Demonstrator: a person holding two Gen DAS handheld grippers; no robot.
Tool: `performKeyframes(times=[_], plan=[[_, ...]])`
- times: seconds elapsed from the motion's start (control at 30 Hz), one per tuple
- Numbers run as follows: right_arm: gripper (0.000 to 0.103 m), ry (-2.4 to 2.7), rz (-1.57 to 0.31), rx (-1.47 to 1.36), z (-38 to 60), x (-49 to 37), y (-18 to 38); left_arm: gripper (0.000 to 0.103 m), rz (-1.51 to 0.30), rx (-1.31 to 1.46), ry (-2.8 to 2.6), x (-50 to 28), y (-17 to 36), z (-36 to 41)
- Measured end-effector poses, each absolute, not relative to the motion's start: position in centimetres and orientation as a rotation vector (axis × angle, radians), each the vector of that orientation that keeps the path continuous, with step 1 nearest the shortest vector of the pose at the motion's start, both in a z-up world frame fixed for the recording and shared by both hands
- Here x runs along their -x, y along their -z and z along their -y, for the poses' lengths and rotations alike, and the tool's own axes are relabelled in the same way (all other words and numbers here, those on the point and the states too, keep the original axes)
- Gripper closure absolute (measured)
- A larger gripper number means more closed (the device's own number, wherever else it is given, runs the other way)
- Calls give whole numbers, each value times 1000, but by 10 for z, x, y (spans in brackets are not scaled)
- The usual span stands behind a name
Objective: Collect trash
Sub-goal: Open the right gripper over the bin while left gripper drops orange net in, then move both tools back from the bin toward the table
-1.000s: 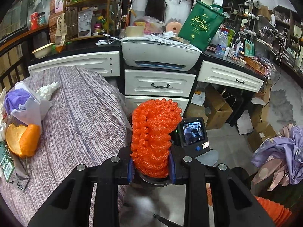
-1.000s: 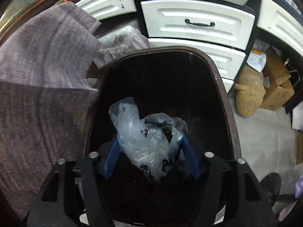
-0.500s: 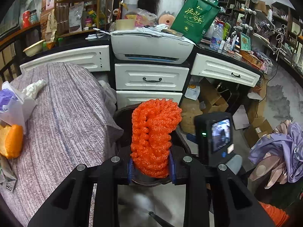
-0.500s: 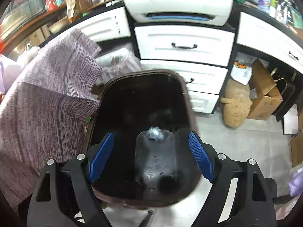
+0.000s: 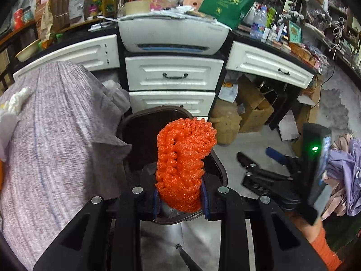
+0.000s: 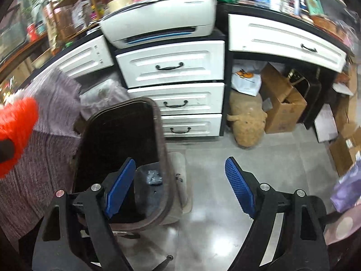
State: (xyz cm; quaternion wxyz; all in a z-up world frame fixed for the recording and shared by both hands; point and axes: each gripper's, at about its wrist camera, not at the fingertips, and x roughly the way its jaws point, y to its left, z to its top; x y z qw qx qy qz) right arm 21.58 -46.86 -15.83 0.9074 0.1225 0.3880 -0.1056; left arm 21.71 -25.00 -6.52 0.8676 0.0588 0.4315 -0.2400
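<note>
My left gripper (image 5: 180, 199) is shut on an orange foam fruit net (image 5: 183, 160) and holds it over the near rim of the dark brown trash bin (image 5: 216, 164). The net also shows at the left edge of the right wrist view (image 6: 15, 133). My right gripper (image 6: 180, 189) is open and empty, to the right of the bin (image 6: 164, 158), with its left finger over the bin's right rim. A clear plastic bag (image 6: 154, 177) lies at the bottom of the bin. The right gripper also shows in the left wrist view (image 5: 266, 164).
A table with a purple striped cloth (image 5: 56, 135) stands left of the bin. White drawers (image 6: 173, 67) and a printer (image 5: 173, 33) are behind it. A tan plush toy (image 6: 247, 124) and cardboard boxes (image 6: 282, 106) sit on the grey floor at right.
My right gripper opened and dropped the clear plastic bag into the bin, then moved back and right. My left gripper carried the orange net over the bin.
</note>
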Motion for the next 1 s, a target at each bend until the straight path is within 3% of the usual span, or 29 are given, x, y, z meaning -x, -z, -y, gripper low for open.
performKeyframes(times=[0.4,0.57,0.67,0.73,0.83,1.0], plan=[[22,281,-795,-303,499,-193,163,75,-1032,-181,499,-245,114,276],[22,282,-798,-317,501,-189,165,70,-1063,-186,469,-254,130,281],[22,283,-797,-317,500,-190,167,58,-1072,-190,465,-257,136,285],[22,284,-799,-321,500,-191,168,36,-1067,-200,467,-257,138,287],[22,283,-801,-332,502,-191,169,13,-1033,-217,453,-253,135,287],[21,287,-796,-333,502,-190,166,9,-1010,-203,481,-246,124,285]])
